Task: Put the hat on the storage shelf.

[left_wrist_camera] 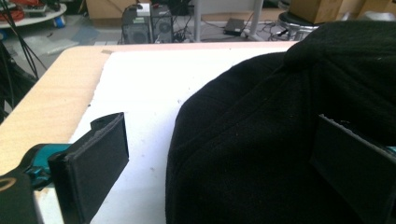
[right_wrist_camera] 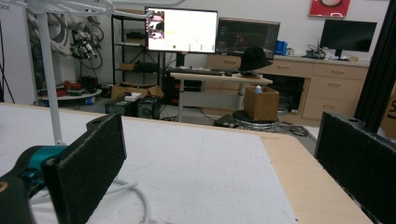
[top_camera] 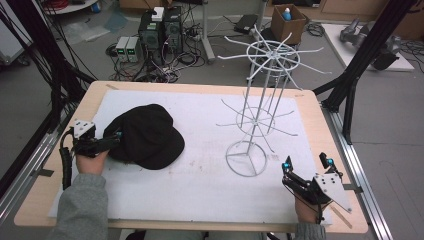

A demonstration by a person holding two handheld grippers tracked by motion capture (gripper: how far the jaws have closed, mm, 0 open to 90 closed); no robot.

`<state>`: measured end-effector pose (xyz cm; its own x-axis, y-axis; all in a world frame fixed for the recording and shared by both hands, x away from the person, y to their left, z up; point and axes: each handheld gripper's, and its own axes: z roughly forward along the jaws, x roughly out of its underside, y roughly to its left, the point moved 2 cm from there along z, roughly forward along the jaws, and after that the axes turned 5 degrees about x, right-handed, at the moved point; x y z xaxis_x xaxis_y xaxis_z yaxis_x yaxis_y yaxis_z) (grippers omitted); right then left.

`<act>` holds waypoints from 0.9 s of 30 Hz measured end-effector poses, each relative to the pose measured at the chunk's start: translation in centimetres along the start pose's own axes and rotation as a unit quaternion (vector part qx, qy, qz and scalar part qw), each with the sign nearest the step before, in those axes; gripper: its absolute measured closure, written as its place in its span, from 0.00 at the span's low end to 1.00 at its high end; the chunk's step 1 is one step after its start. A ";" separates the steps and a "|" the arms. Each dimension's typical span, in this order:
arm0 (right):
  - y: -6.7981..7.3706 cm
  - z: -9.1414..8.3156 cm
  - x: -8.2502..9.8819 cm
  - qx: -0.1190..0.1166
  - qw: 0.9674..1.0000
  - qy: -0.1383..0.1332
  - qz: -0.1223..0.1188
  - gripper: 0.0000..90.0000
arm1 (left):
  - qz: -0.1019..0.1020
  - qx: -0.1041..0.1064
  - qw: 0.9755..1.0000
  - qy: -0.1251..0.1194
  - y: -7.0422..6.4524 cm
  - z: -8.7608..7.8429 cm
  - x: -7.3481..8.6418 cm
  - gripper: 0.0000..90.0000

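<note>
A black cap [top_camera: 150, 135] lies on the white mat [top_camera: 200, 185] at the left. My left gripper [top_camera: 116, 139] is at the cap's left edge. In the left gripper view the left gripper [left_wrist_camera: 219, 135] is open, with the cap [left_wrist_camera: 280, 130] bulging in between its jaws; one finger [left_wrist_camera: 91, 163] is over bare mat and the other sits against the cap's fabric. My right gripper [top_camera: 306, 162] stands open near the front right corner, with nothing between its fingers [right_wrist_camera: 88, 158]. A white wire hat rack [top_camera: 255, 115] stands right of centre.
The rack's round base [top_camera: 247, 157] lies just left of the right gripper, and its pole [right_wrist_camera: 46, 70] and base ring [right_wrist_camera: 135, 191] appear in the right gripper view. The wooden table edge [top_camera: 330, 150] runs along the right. Computers and cables sit on the floor beyond.
</note>
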<state>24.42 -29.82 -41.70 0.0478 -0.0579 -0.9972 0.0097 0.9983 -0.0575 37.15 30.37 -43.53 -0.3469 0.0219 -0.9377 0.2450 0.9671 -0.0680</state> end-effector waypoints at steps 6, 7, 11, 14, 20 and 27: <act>0.1 0.0 0.0 -0.001 1.000 0.002 0.001 0.01 | -0.017 0.004 1.000 0.009 0.3 0.6 0.4 0.06; 0.1 0.0 0.0 -0.001 1.000 0.002 0.001 0.01 | -0.015 0.006 1.000 0.011 0.3 0.7 0.4 0.06; 0.1 0.0 0.0 -0.002 1.000 -0.001 -0.001 0.01 | -0.016 0.003 0.999 0.027 0.3 1.2 0.9 0.06; 0.1 0.0 0.0 -0.001 1.000 0.000 0.001 0.01 | -0.021 -0.001 0.999 0.033 0.5 1.2 0.9 0.06; 0.1 0.0 0.0 -0.002 1.000 -0.002 -0.002 0.01 | -0.021 -0.007 0.999 0.039 0.4 1.2 1.0 0.06; 0.1 0.0 0.0 -0.002 1.000 -0.002 -0.002 0.01 | -0.023 0.000 0.998 0.051 0.5 1.6 1.4 0.06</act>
<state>24.40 -29.72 -41.69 0.0511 -0.0615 -0.9968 0.0056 0.9981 -0.0613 38.20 30.49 -45.41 -0.4483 0.0031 -0.8939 0.2259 0.9679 -0.1100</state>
